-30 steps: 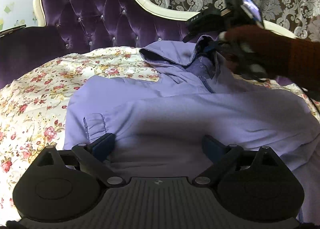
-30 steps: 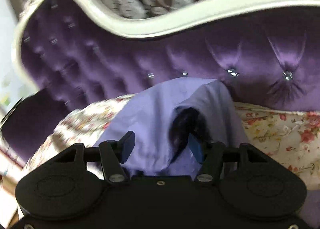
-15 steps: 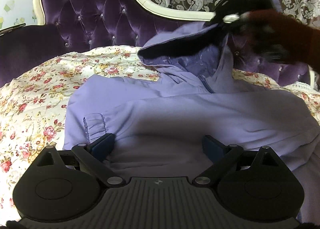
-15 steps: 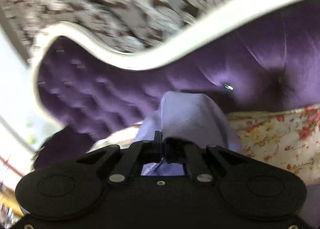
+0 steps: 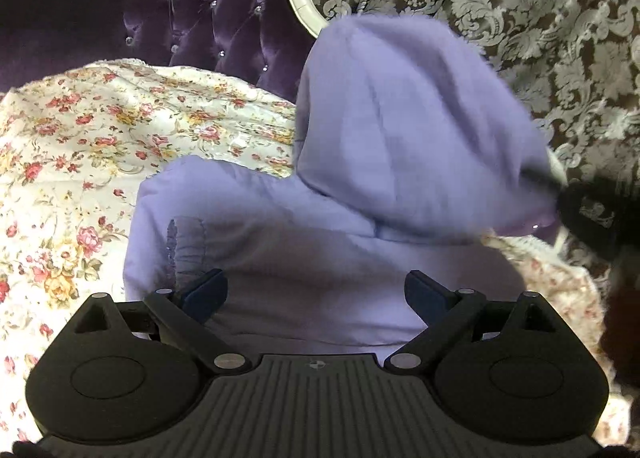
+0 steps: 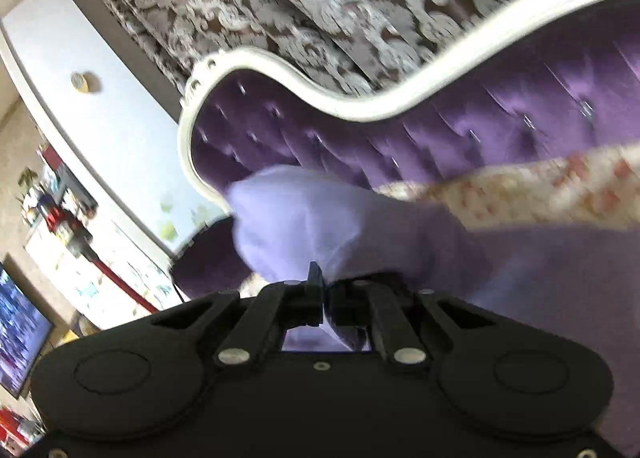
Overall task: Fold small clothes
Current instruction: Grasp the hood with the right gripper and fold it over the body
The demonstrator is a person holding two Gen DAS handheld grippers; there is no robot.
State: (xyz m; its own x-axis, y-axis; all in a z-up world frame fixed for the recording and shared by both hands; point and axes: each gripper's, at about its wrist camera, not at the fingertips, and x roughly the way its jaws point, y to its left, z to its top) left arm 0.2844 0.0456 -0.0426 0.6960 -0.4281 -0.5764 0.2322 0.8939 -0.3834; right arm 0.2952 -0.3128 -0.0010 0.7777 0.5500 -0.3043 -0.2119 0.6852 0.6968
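The left claw [image 5: 316, 294] is spread, hovering just above the body of the single lavender hooded jacket [image 5: 320, 258] on the floral bedspread [image 5: 80, 146]. Beyond it, the right claw [image 6: 322, 300] is pressed together, pinching the one hood [image 5: 408, 130] aloft. Risk: with the body unpinned, further pulling could drag the jacket and spoil the fold.

Motion blur smearing raised hood [image 5: 408, 130]; hoodie hem hiding behind left gripper [image 5: 316, 290] body; right gripper [image 6: 325, 298] fingers' contact point hiding in fabric folds.
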